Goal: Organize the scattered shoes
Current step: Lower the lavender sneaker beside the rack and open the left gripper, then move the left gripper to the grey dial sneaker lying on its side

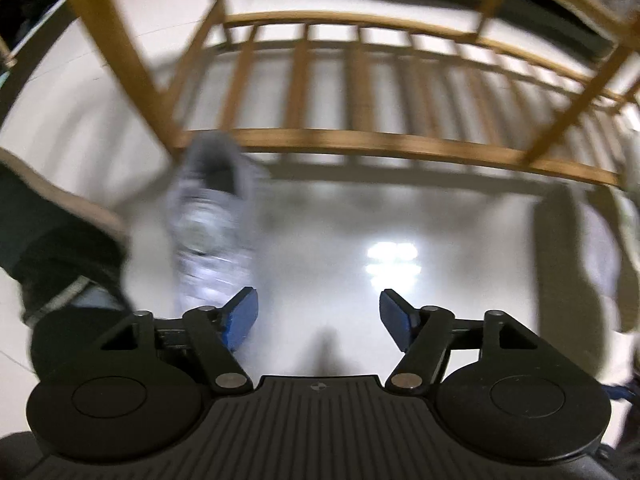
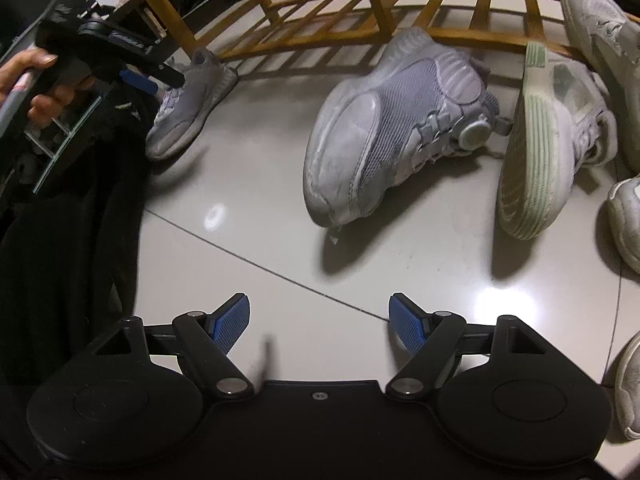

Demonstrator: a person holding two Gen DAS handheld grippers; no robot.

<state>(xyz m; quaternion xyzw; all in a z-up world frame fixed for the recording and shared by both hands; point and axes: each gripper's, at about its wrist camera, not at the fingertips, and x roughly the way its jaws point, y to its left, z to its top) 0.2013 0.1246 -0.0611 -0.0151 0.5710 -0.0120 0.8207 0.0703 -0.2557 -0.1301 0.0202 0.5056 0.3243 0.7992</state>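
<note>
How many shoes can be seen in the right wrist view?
6, perhaps more out of frame: grey shoe by the rack, lilac shoe centre, green-soled shoe on its side, and three pale shoes at the right edge, top, middle, bottom.

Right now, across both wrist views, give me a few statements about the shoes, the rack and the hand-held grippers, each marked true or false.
1. The right hand-held gripper is open with nothing between its pads. True.
2. The left hand-held gripper is clamped on a shoe. False: it is open over bare floor, and the small grey sneaker lies beside it.
3. The grey dial-lace sneaker sits on the wooden rack. False: it lies on the floor in front of the rack.
4. The green-soled sneaker is tipped on its side, sole showing. True.
5. The rack's bottom shelf is slatted. True.
</note>
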